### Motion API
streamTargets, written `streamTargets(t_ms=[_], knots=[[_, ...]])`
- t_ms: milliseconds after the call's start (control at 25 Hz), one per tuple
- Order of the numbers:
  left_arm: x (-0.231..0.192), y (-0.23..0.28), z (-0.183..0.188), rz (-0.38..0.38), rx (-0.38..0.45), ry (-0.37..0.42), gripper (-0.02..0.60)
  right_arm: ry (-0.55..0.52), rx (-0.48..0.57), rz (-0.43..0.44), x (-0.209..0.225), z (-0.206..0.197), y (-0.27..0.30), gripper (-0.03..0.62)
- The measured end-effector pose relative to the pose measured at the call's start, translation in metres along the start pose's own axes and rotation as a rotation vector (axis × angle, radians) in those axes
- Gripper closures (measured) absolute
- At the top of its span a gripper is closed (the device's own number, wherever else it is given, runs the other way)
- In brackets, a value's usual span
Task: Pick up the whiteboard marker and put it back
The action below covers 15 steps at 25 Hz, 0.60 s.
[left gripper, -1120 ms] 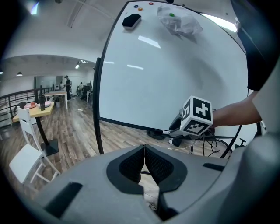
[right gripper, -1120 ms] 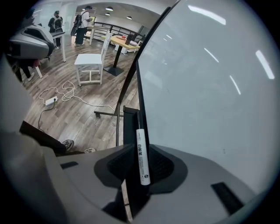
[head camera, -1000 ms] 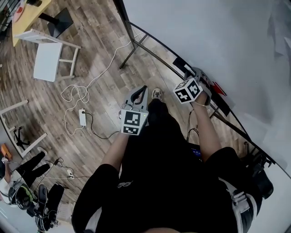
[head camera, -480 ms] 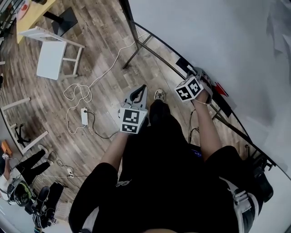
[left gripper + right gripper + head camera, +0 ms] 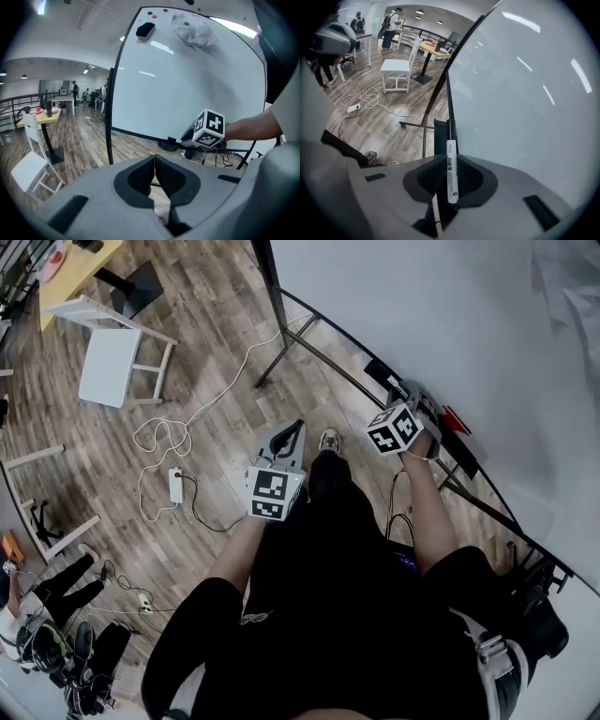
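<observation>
In the head view I see the left gripper [image 5: 292,429] over the floor [image 5: 187,362], in front of the person's legs. The right gripper [image 5: 411,390] is at the lower edge of the whiteboard [image 5: 422,315].

Left gripper view: its jaws are pressed together with nothing between them, and the whiteboard stands ahead.

Right gripper view: the jaws have just been closing and they pinch the marker [image 5: 451,140]. It lies along them, black cap forward, close to the tray [image 5: 438,136] at the board's foot.
</observation>
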<state>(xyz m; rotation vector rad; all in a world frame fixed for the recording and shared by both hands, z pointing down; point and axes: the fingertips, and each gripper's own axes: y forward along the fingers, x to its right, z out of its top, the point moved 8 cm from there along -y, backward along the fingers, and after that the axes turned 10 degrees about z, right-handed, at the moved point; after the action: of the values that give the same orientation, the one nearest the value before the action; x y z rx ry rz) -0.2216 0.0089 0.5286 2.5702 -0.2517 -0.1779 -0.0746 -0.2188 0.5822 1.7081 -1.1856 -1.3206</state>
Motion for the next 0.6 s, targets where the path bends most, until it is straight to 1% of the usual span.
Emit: streamTargets(t_ms=[80,200,400,600], knots=[[0.001,-0.006,-0.006,-0.002,0.005,-0.014,0.574,0.016,0.025,-0.008,-0.004,0.000,-0.010,0.540],[0.005,-0.011,-0.005,-0.015,0.015,-0.025,0.574,0.055,0.078,-0.013,-0.010,0.001,-0.026,0.540],[0.016,-0.012,0.000,-0.046,0.045,0.002,0.574,0.115,0.169,-0.018,-0.023,-0.001,-0.055,0.540],[0.023,-0.024,0.005,-0.091,0.084,0.024,0.574,0.182,0.254,-0.004,-0.046,0.003,-0.095,0.540]])
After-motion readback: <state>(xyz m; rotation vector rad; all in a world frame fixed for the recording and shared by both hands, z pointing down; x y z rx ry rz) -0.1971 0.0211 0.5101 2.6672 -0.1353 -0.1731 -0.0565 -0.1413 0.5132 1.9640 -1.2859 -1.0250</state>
